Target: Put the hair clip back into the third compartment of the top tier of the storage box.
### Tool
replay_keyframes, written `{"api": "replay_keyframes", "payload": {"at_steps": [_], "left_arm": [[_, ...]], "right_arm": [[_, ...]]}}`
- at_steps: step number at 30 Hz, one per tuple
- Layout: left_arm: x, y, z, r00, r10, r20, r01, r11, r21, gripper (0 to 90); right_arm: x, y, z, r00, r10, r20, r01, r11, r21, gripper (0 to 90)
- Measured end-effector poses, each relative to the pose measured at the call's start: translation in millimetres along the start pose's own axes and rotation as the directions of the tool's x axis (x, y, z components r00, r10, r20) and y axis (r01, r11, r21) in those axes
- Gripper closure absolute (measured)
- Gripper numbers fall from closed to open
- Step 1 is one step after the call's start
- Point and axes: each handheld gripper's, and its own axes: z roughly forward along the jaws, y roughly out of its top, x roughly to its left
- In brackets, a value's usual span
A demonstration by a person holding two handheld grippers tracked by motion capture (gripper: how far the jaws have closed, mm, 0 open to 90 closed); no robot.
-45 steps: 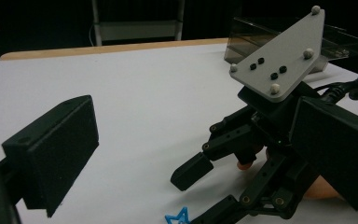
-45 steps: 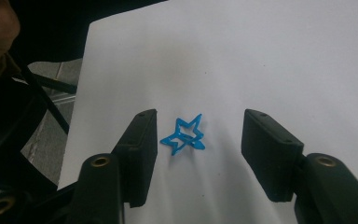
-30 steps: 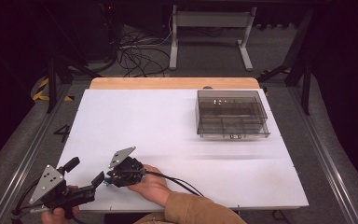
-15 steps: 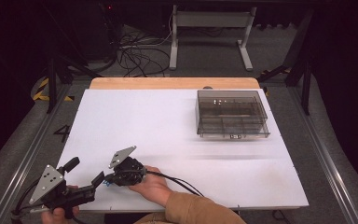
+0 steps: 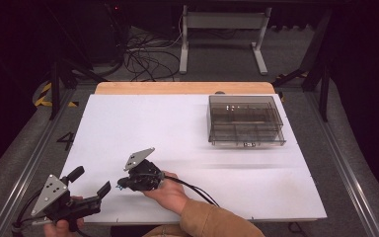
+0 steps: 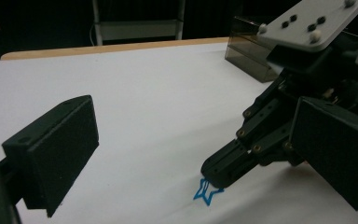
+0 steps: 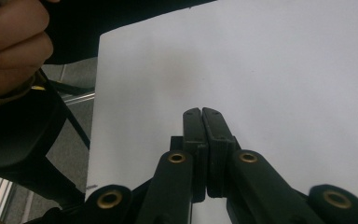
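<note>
The left gripper (image 5: 90, 181), nearest the table edge, stood with its jaws spread wide and nothing between them. Just beyond it, the right gripper (image 6: 214, 175) had just been closing, its jaws pressed together directly above a blue star (image 6: 207, 193) on the white table (image 5: 177, 128). A grey compartment box (image 5: 245, 121) lay well beyond both.

A small blue star outline (image 6: 208, 192) lay on the white counter (image 5: 177, 128), under the tip of the black right tool (image 6: 223, 170). Beyond the star stood a smoky grey see-through box (image 5: 244, 121); the left tool (image 5: 90, 183) was black too.
</note>
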Motion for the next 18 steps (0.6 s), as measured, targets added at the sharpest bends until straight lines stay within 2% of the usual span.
{"api": "replay_keyframes", "payload": {"at_steps": [7, 18], "left_arm": [[0.2, -0.1, 0.9, 1.0000, 0.004, -0.001, -0.004, 1.0000, 0.005, 2.0], [0.2, -0.1, 1.2, 1.0000, 0.002, -0.001, -0.002, 1.0000, 0.003, 2.1]], "right_arm": [[-6.4, -2.4, -28.2, 0.9981, 0.003, 0.062, -0.001, 1.000, -0.027, 89.4], [-12.0, -2.6, -57.3, 0.9938, 0.016, 0.110, -0.009, 0.998, -0.061, 89.3]]}}
